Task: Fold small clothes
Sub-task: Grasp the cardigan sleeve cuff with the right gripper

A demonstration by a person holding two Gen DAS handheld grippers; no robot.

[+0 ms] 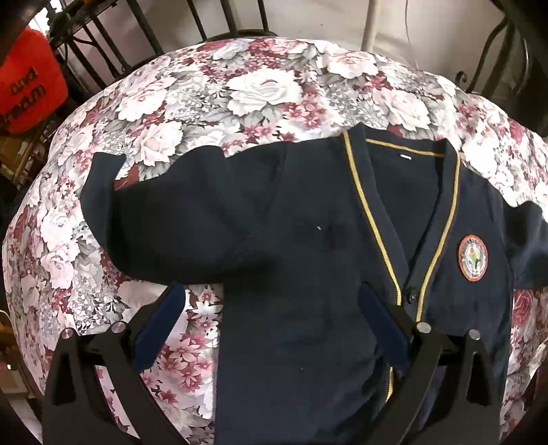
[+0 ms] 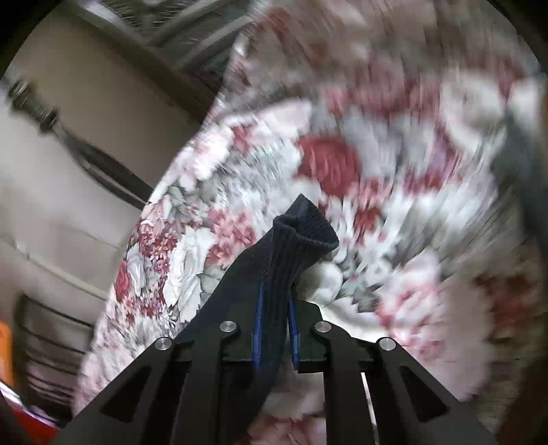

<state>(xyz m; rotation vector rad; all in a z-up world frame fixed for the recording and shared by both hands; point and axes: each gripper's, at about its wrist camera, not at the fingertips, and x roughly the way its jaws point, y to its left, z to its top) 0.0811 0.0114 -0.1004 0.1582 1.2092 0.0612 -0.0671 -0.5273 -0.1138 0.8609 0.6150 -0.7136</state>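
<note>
A small navy cardigan (image 1: 301, 219) with gold trim and a round badge (image 1: 473, 257) lies face up on a floral tablecloth (image 1: 260, 92). Its left sleeve (image 1: 137, 212) is spread out sideways. My left gripper (image 1: 270, 291) hovers open over the cardigan's lower left side, one finger above the cloth and one above the garment, with nothing held. In the right wrist view, my right gripper (image 2: 275, 294) is shut on the ribbed cuff (image 2: 304, 229) of a navy sleeve, which sticks up past the fingertips above the blurred tablecloth (image 2: 376, 205).
The table is round and its edge curves close at the left in both views. Black metal chair backs (image 1: 144, 30) stand behind it, an orange container (image 1: 30, 89) sits off the far left, and a white post (image 1: 373, 24) stands at the back.
</note>
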